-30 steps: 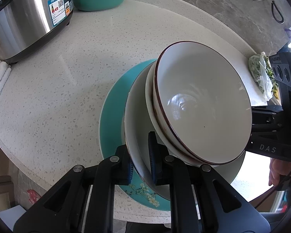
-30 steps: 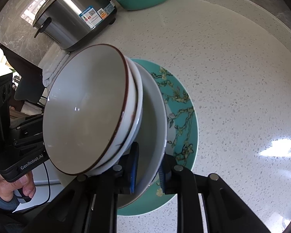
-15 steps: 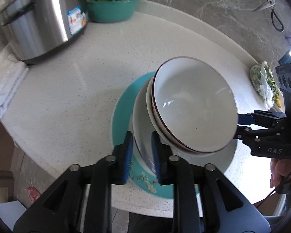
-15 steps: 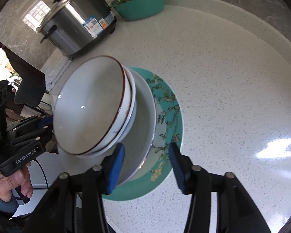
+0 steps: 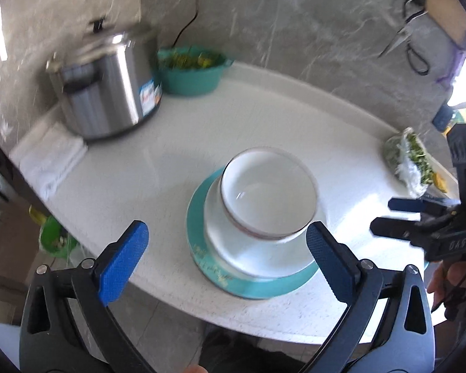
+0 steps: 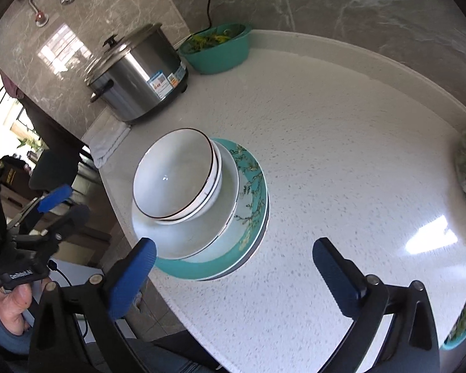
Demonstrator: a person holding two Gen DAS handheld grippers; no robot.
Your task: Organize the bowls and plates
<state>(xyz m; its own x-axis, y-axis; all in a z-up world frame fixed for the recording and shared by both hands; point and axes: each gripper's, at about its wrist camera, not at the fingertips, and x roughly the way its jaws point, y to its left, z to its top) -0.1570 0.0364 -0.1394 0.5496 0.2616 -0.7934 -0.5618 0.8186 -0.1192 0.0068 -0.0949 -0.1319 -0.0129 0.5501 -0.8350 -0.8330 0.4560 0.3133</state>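
Where a second ago both tools pinched the rim of the white plate from opposite sides, each has now let go and drawn up and back, so the whole stack sits free on the white speckled table [image 6: 341, 143], near its front edge. Largest first: the teal flowered plate [image 6: 254, 186] lies at the bottom, the white plate [image 6: 183, 239] on it, and two white bowls with dark rims [image 6: 171, 174] are nested on top (the same order as before). The left tool [image 5: 226, 255] hangs above the stack, angled steeply down, its jaws opening to their widest with nothing pressed between the blue pads [image 5: 122, 262]; the stack merely shows through the gap. The right tool [image 6: 233, 267] is likewise tilted down and opening wide, empty, its left pad just in front of the teal plate's edge. A hand [image 6: 12, 307] grips the left tool's handle at the lower left of the right wrist view. Behind stand a steel rice cooker [image 6: 139, 80] and a teal basin of greens [image 6: 217, 49]
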